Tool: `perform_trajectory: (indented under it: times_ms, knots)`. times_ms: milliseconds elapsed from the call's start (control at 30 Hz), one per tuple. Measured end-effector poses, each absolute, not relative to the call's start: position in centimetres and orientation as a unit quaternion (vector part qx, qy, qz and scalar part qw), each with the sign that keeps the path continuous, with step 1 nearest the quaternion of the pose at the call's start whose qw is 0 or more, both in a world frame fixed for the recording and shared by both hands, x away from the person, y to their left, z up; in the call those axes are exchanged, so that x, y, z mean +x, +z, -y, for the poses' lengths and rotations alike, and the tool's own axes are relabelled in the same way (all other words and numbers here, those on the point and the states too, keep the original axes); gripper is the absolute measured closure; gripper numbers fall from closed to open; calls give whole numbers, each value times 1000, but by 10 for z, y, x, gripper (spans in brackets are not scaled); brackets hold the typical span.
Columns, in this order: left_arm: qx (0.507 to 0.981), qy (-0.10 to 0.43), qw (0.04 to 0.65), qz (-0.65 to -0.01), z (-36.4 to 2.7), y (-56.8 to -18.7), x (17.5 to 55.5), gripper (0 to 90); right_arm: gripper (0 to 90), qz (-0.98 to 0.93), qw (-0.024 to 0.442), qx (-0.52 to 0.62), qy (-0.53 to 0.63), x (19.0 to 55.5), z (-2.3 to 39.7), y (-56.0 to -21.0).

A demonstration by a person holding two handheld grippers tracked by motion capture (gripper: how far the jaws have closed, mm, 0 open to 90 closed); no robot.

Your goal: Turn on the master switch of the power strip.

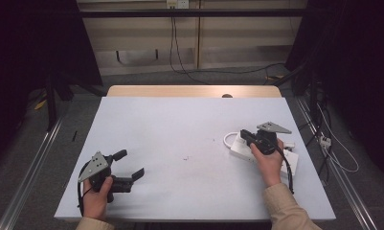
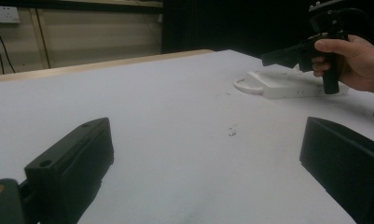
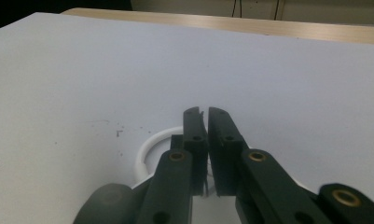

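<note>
Overhead, pale table [image 1: 180,129]; dark room, trailing cables [image 1: 180,62].

power strip [image 1: 261,152] on table [image 1: 180,124], right side | cable loop [image 1: 228,140] at its left end | right gripper [image 1: 244,134] above strip

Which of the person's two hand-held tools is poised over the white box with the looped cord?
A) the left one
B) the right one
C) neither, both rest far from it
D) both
B: the right tool hangs over the white box, jaws nearly together, while the left tool is on the table's other side, jaws wide apart.
</note>
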State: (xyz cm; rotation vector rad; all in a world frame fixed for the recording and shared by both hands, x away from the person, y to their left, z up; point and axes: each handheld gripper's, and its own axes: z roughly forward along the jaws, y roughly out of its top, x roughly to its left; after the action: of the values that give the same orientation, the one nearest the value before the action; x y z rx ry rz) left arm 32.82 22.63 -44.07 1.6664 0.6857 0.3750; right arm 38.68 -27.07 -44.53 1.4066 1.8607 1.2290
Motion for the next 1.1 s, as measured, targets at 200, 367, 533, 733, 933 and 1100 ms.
perform_trajectory:
  times_ms: [200,367,533,733,933,1100]
  knots:
    - [722,162,605,-296,-226,-441,328,24,900,-684,252,518,448,388,271,-446]
    - [722,162,605,-296,-226,-441,328,24,900,-686,252,521,441,388,272,-447]
    - [722,162,604,-296,-226,-441,328,24,900,-686,256,523,437,388,272,-447]
    - [722,161,604,-296,-226,-441,328,24,900,-687,255,524,434,389,272,-448]
    - [722,161,604,-296,-226,-441,328,24,900,-690,252,525,430,389,272,-449]
    - [723,161,604,-295,-227,-441,328,24,900,-691,249,525,429,390,272,-449]
